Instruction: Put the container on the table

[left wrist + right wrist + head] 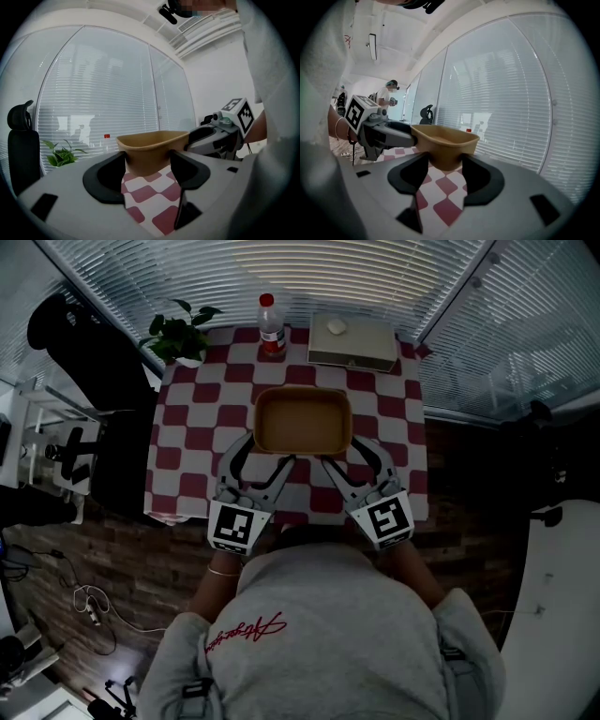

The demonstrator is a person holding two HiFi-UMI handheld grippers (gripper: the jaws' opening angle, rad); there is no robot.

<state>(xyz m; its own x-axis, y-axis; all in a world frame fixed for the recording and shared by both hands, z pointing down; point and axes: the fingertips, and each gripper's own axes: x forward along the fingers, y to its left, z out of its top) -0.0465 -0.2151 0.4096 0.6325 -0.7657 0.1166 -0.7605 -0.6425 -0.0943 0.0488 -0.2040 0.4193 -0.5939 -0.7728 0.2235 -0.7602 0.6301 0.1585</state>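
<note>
A tan rectangular container (302, 420) is over the middle of the red-and-white checked table (187, 446). My left gripper (269, 448) is shut on its near left corner and my right gripper (343, 450) on its near right corner. In the left gripper view the container (152, 145) sits between the two black pads of my left gripper (147, 171), its base seemingly above the cloth, with the right gripper (220, 136) beside it. The right gripper view shows the same hold: the container (443, 140) is pinched by my right gripper (440, 171), with the left gripper (379, 133) on the far corner.
At the table's far edge stand a potted plant (180, 334), a bottle with a red cap (271, 326) and a pale flat box (352, 343). A black chair (84, 362) stands left of the table. Window blinds close off the far side.
</note>
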